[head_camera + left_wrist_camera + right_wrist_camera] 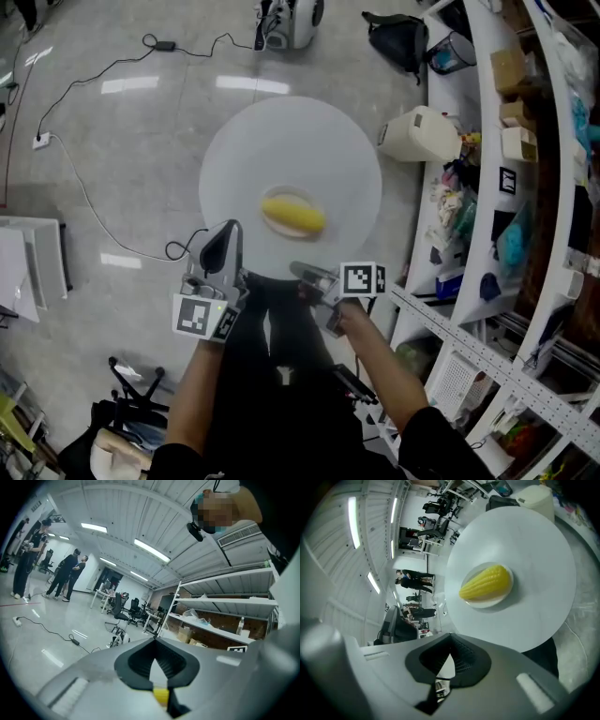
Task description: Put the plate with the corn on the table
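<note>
Evidently placed: the plate (487, 605) rests on the tabletop (291, 141), beyond both sets of fingers and touching neither. It holds one corn (485, 588) lying on its side. Left gripper (225, 236) and right gripper (300, 271) fingers are pressed together, gripping nothing. Risk, in my judgement: the right fingers sit just beside the tabletop edge, and a knock there could roll the corn off the shallow plate.

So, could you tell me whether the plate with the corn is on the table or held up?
On the table: the plate rests flat mid-table, corn on it, nothing gripping it.
</note>
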